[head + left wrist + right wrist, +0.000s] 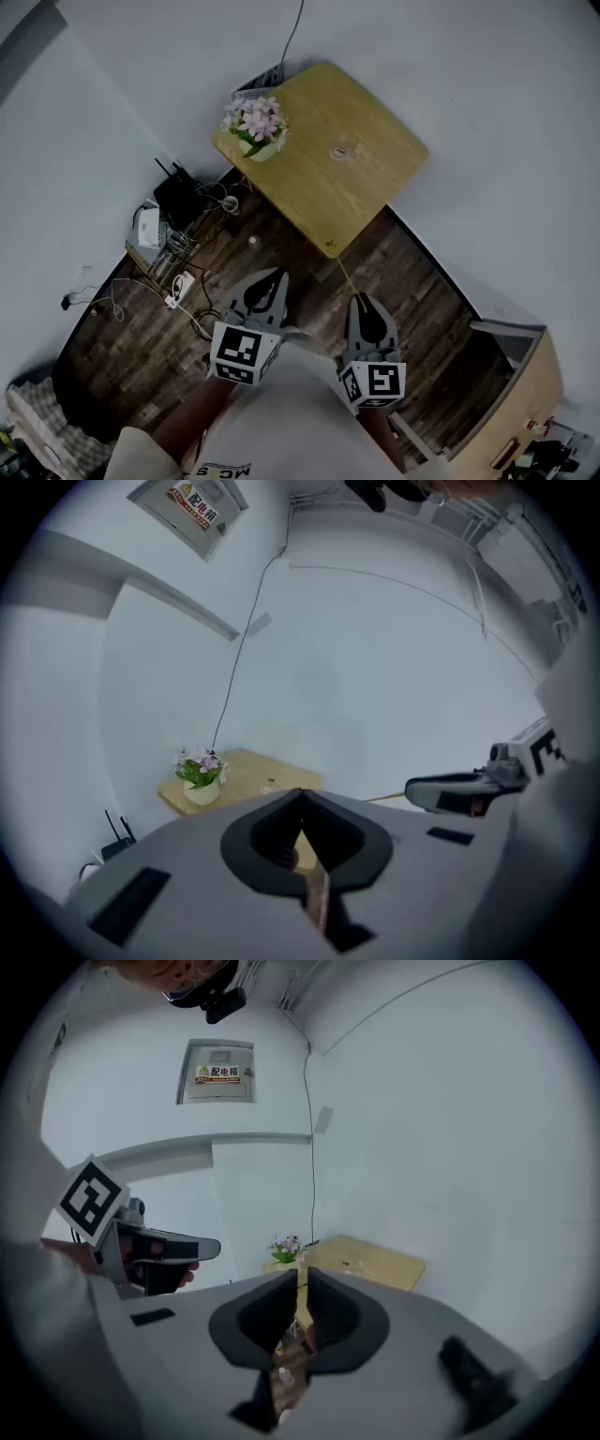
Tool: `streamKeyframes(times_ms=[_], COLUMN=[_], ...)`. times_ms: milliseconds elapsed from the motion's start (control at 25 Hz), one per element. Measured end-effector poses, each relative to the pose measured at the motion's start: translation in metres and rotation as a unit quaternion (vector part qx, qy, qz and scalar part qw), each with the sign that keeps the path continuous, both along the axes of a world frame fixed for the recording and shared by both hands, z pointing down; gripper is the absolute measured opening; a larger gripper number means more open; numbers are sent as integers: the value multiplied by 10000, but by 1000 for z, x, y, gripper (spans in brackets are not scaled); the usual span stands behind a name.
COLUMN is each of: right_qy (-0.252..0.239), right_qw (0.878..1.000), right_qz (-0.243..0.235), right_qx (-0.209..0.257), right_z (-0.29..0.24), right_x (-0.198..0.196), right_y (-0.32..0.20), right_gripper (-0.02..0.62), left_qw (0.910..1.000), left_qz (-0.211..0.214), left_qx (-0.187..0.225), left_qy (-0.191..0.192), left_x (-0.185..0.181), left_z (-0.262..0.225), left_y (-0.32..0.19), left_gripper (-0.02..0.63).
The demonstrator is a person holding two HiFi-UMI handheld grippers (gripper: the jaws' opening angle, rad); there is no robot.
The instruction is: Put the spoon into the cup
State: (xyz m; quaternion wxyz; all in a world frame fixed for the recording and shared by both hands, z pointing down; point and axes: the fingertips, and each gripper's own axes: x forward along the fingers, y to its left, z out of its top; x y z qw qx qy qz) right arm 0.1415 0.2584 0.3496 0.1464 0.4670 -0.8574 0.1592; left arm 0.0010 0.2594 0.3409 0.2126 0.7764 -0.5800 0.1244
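Observation:
A light wooden table (319,150) stands far ahead against the white wall. Near its middle lies a small pale item (342,150), too small to tell whether it is the cup or the spoon; it shows as a speck (270,782) in the left gripper view and as a speck (349,1263) in the right gripper view. My left gripper (279,277) and right gripper (360,300) hang side by side over the dark wood floor, well short of the table. Both are empty. The left jaws meet at the tips (300,793). Only a thin slit parts the right jaws (303,1275).
A pot of pink flowers (255,127) stands on the table's left corner. On the floor to the left lie a black router (176,195), a power strip (180,286) and tangled cables. A wooden cabinet (525,403) stands at the lower right.

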Motion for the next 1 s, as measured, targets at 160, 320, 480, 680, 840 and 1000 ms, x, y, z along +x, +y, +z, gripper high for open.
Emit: streamKeyframes(times_ms=[160,320,480,680,840,1000], right_qy=[-57,-75,-78,-187,-256,-344], right_qw=[10000,9997,9990,9972,9961,9963], right_qz=[43,240,434,697,737,665], right_qx=[-16,-58,4,210,401,433], right_z=[5,17,16,-3,-11,-14], right_x=[35,61,83,104,108,104], right_y=[44,87,115,128,127,122], right_gripper=[51,51,51,52,52,52], left_qw=[10000,9997,9985,9972,9967,9970], left_qz=[-54,77,486,727,797,758], left_qx=[-21,-232,-236,-117,25,13], left_qy=[39,39,-13,-100,-146,-177], left_x=[33,58,84,97,108,106], left_z=[-4,14,13,0,-6,-5], left_y=[54,102,122,125,127,129], left_gripper=[11,11,11,11,11,11])
